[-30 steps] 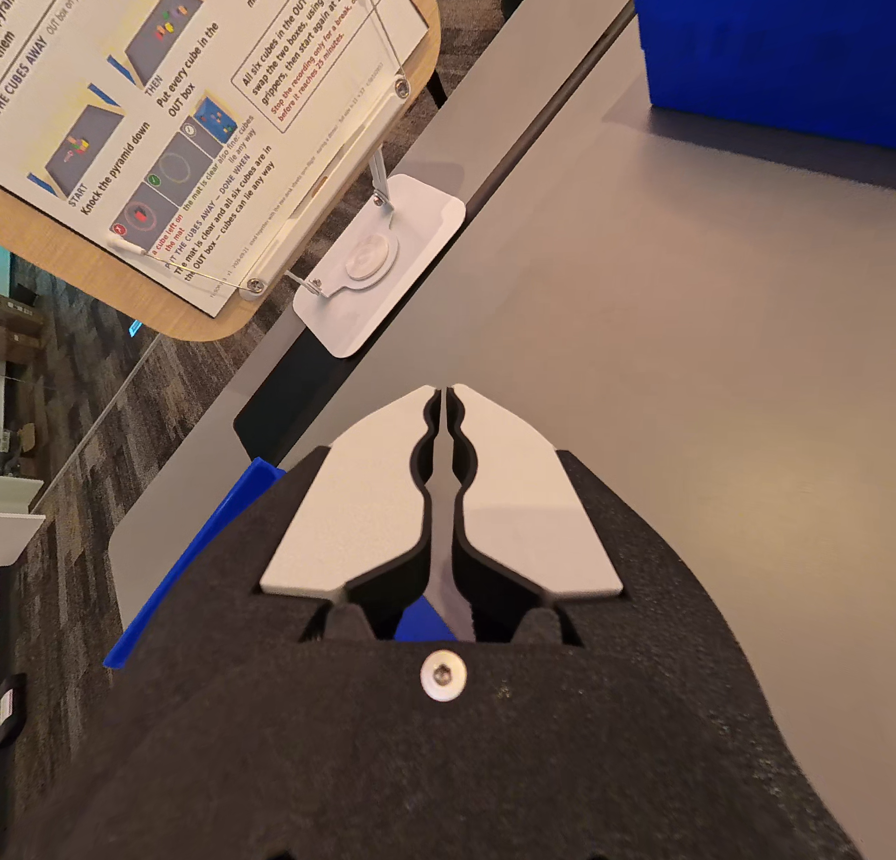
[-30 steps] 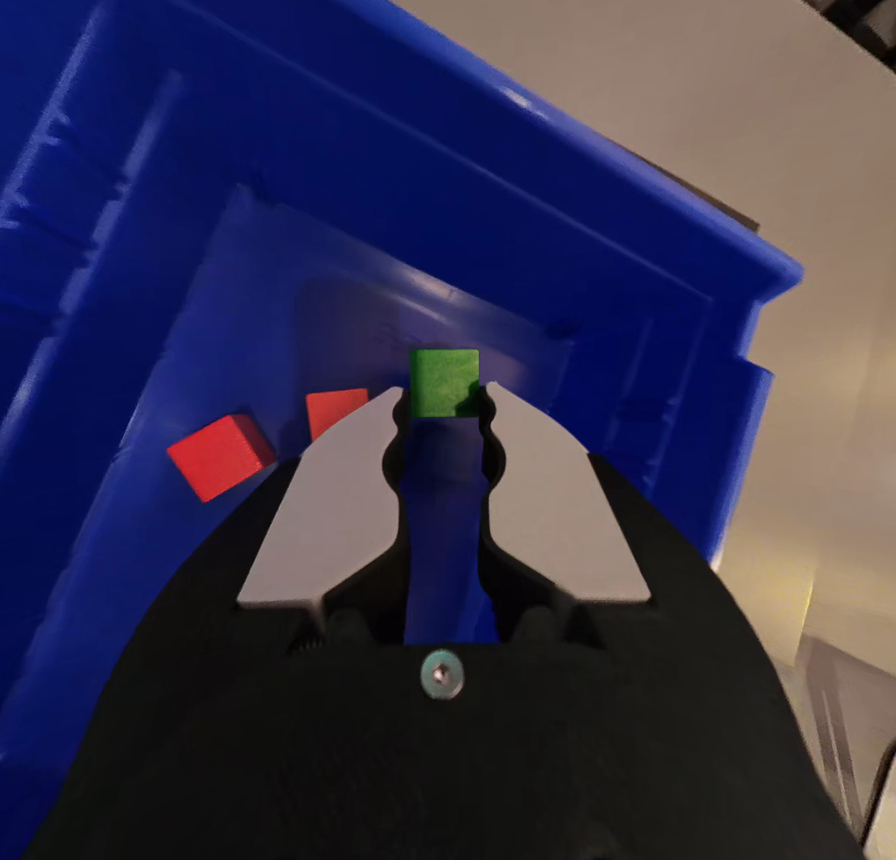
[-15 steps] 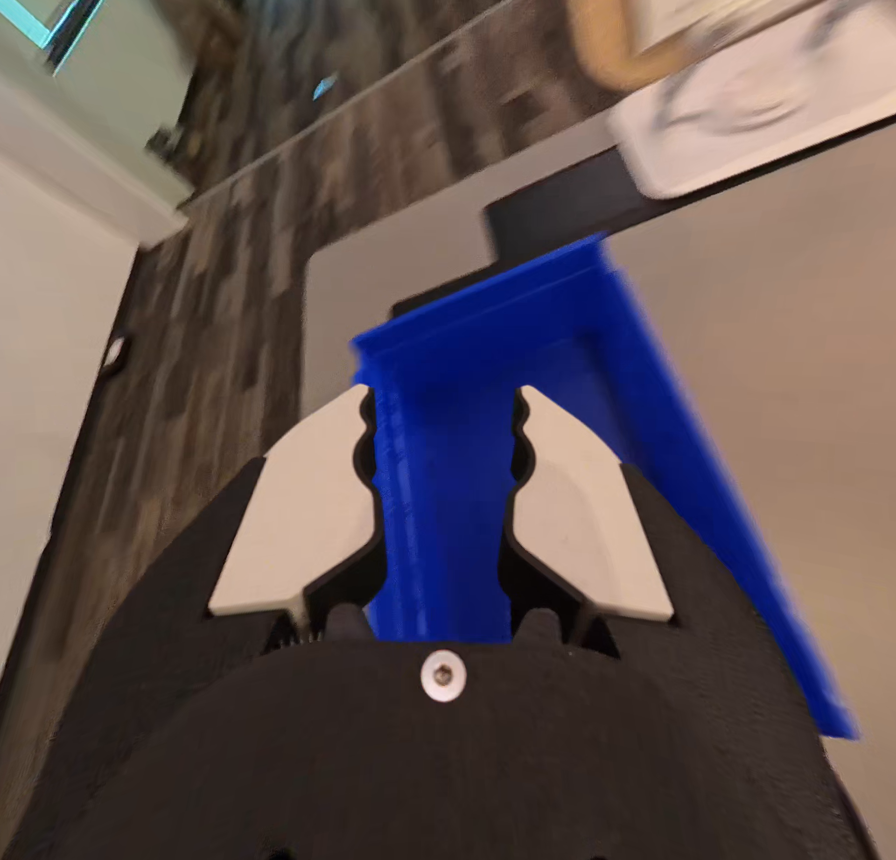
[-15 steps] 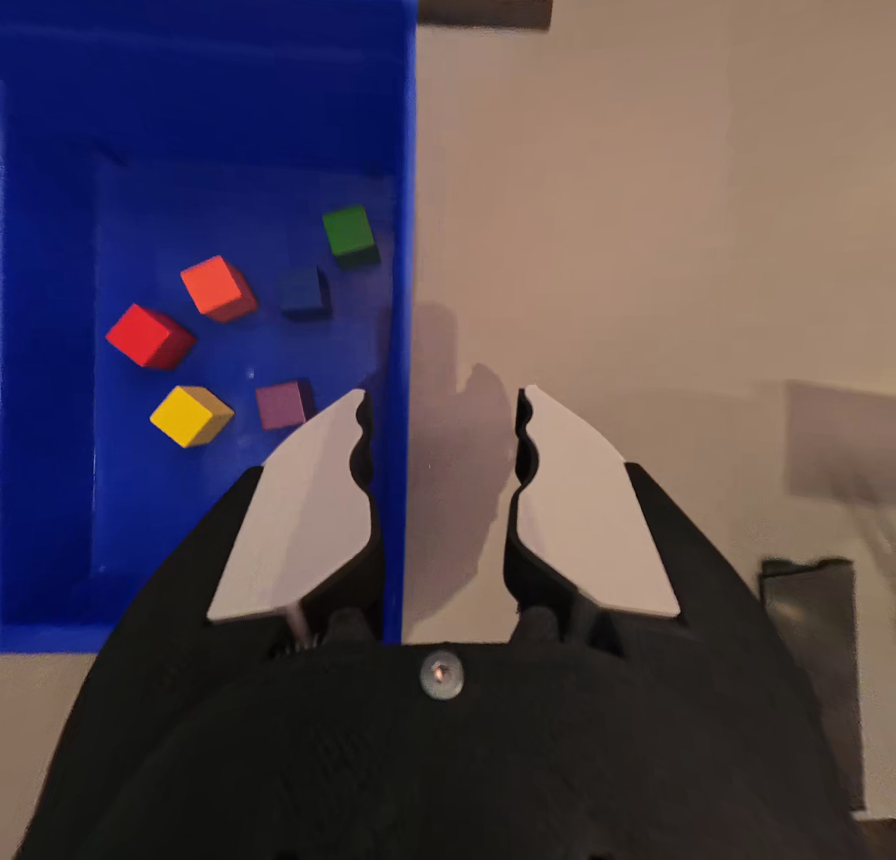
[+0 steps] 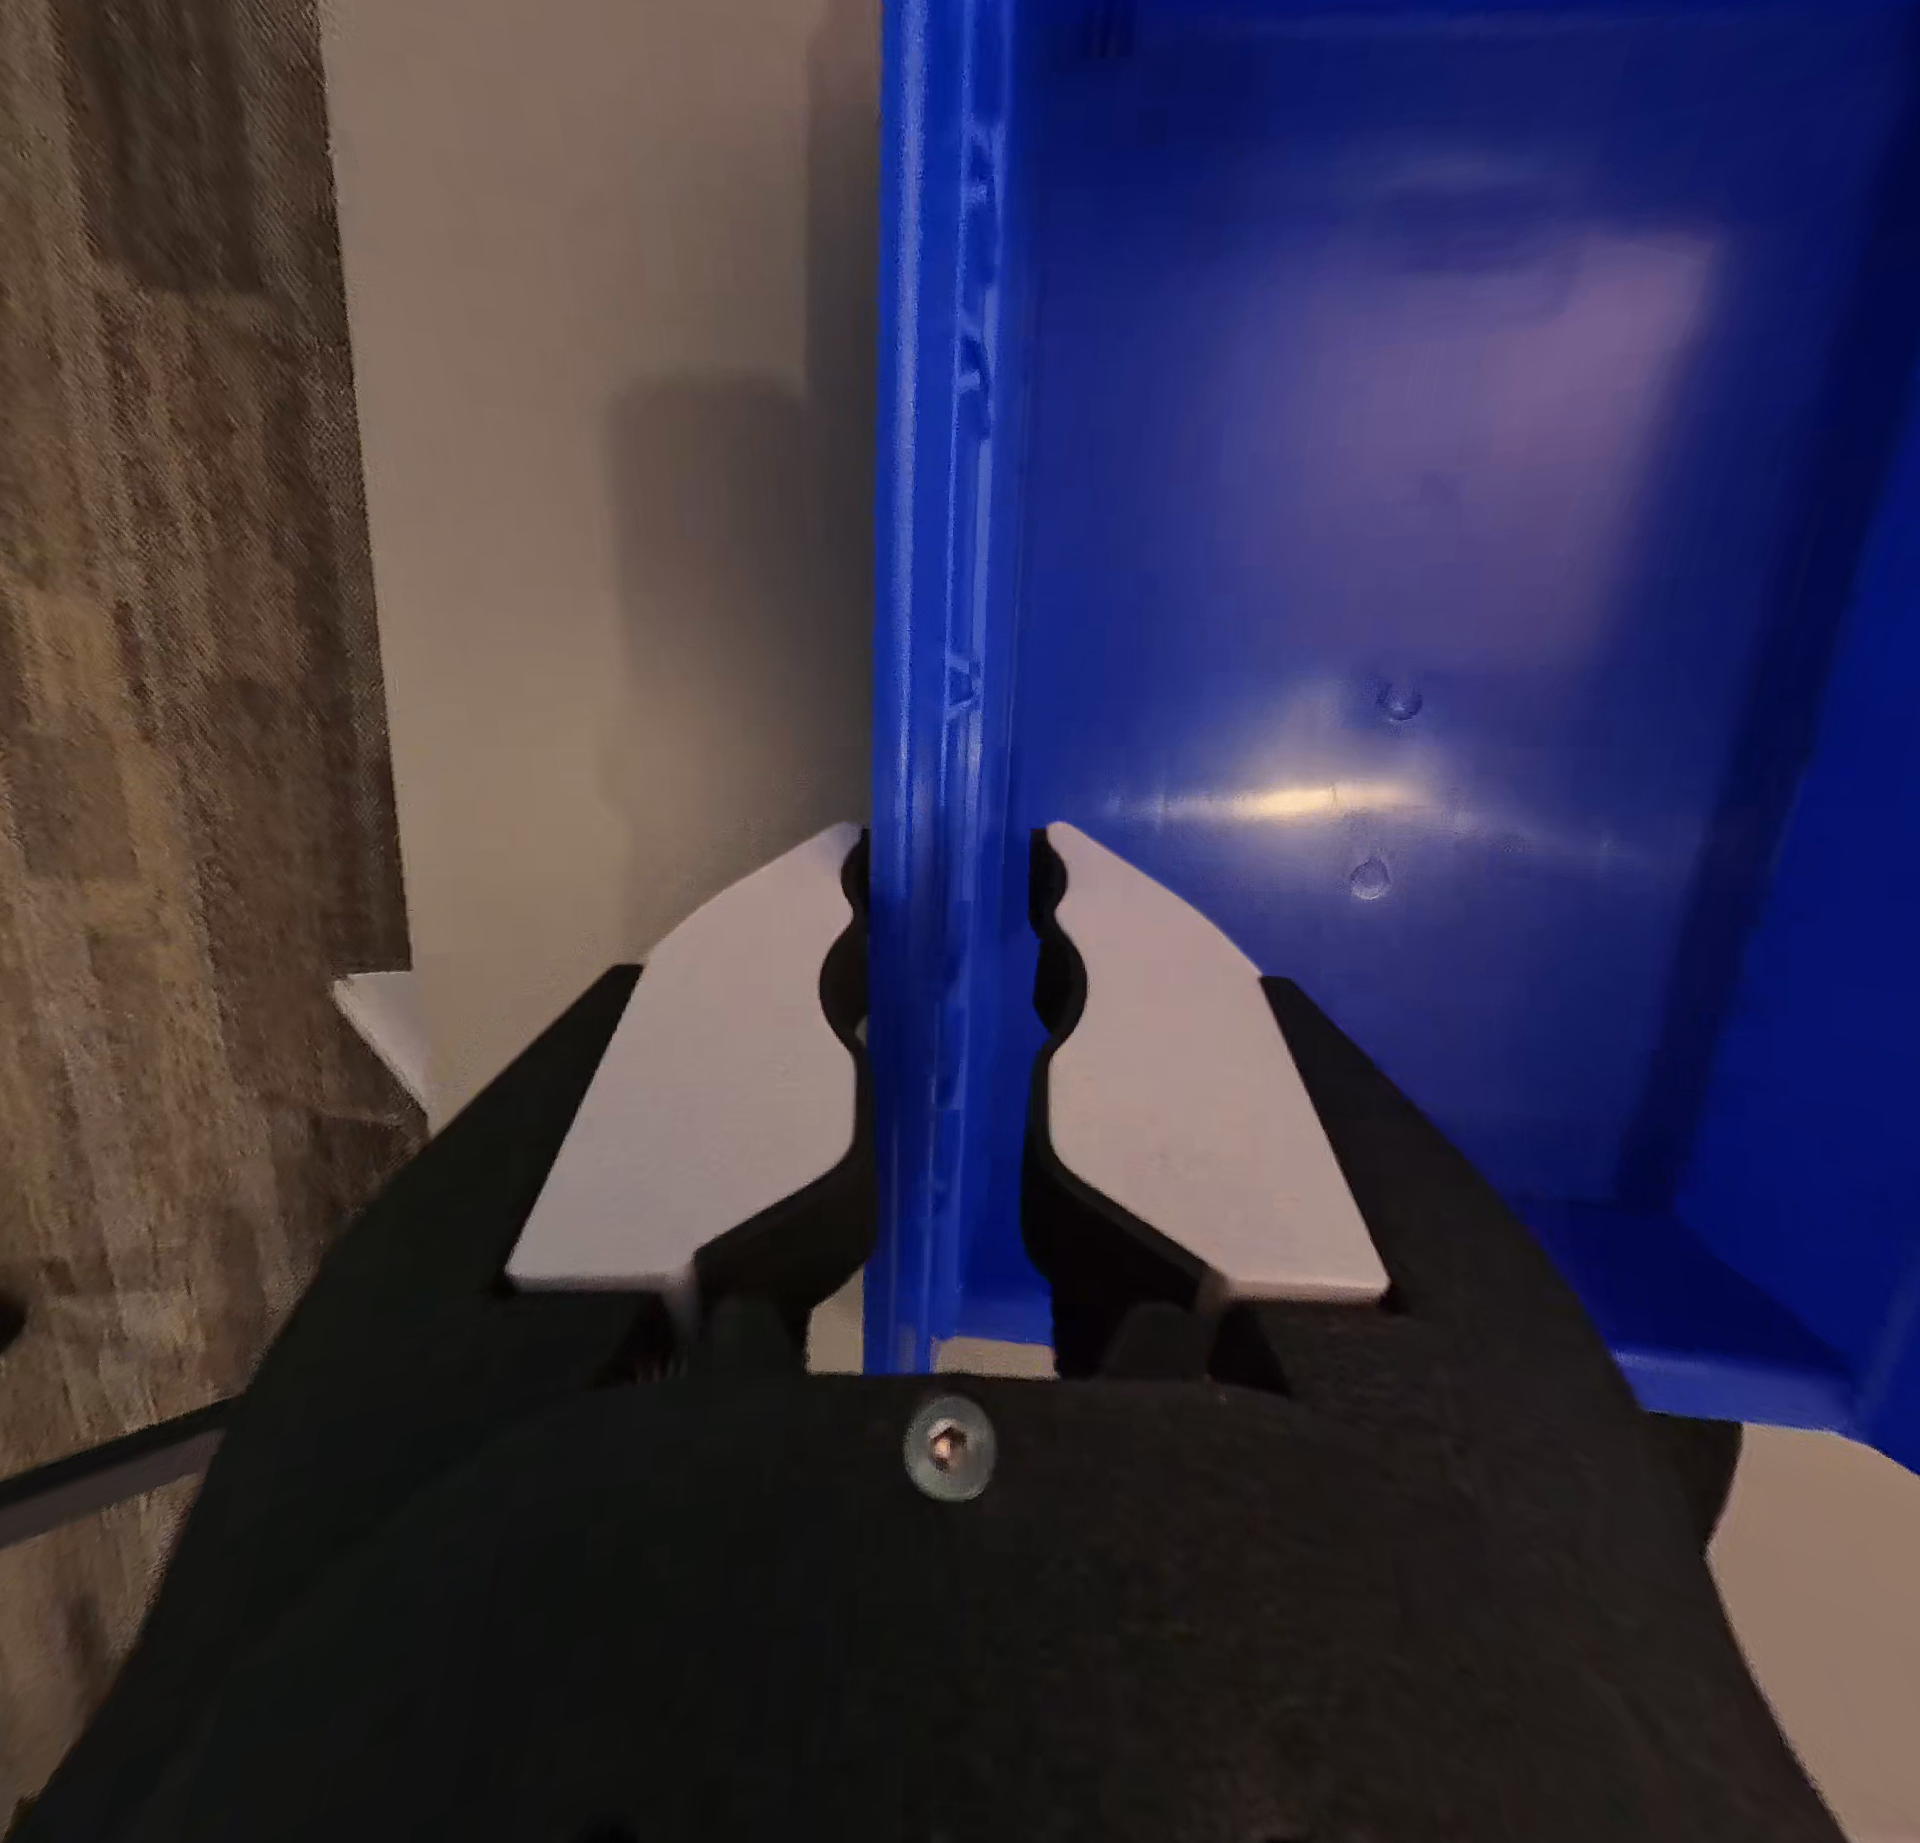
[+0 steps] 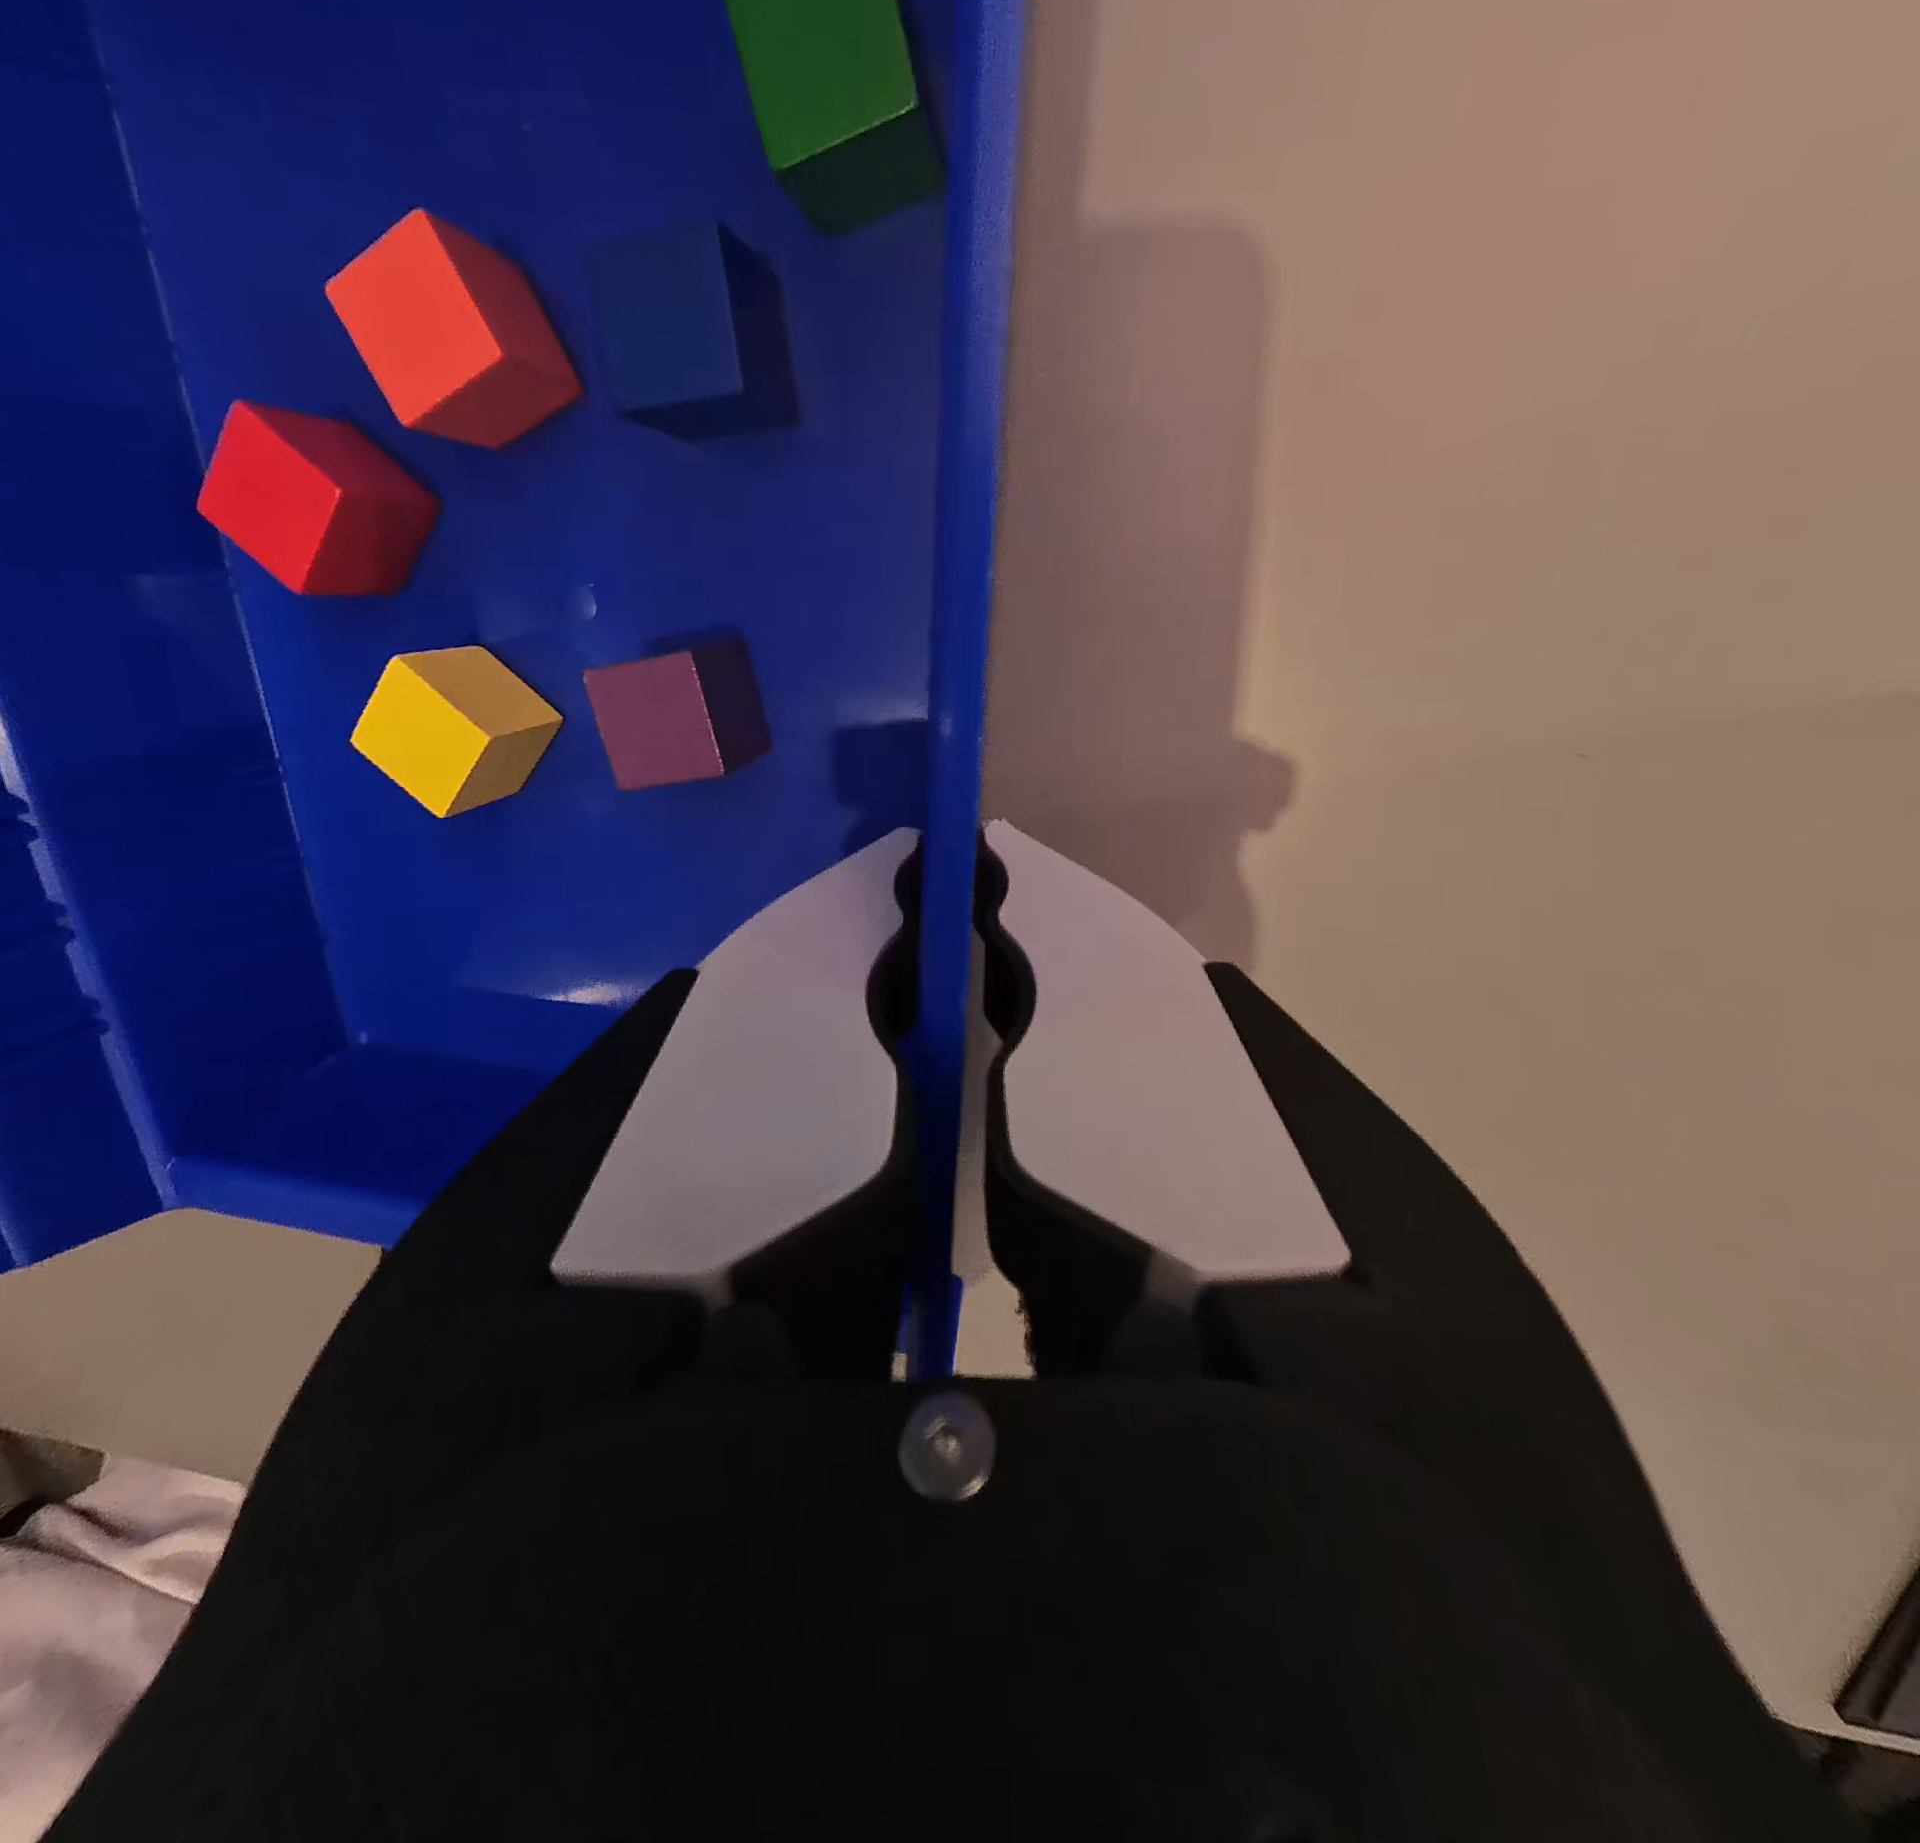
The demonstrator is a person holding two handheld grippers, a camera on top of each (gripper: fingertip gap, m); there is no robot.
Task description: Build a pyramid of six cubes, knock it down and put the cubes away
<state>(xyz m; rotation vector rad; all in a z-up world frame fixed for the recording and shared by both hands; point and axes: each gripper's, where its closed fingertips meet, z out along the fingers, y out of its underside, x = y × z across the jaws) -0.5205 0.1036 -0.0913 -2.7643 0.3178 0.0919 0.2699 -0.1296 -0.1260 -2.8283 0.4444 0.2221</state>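
Here each of my tongs straddles the side wall of a blue bin, and that wall runs straight away from me along the line of the fingers, which is the relation the coming move turns on. My right tongs point(image 6: 943, 837) pinch the thin right-hand wall of the filled bin point(image 6: 961, 443), one finger inside, one outside over the bench point(image 6: 1507, 443). All six cubes lie on that bin's floor, left of and beyond the tongs: the green cube point(image 6: 826, 58) farthest and close to the gripped wall, the blue cube point(image 6: 675, 323) and orange cube point(image 6: 442, 323) nearer, then the red cube point(image 6: 296, 494), yellow cube point(image 6: 447, 728) and purple cube point(image 6: 665, 718), the last nearest my fingers. My left tongs point(image 5: 948, 843) sit astride the thicker left-hand rim of the empty bin point(image 5: 940, 443), the jaws about as wide as the rim and seemingly touching it, so I judge them clamped on it. That bin's hollow lies to the right of the tongs; bench point(image 5: 582, 339) and carpeted floor point(image 5: 156, 443) lie to the left. With the cubes away, I judge the putting-away done; any lift should go straight up to keep each wall from twisting out of its grip.
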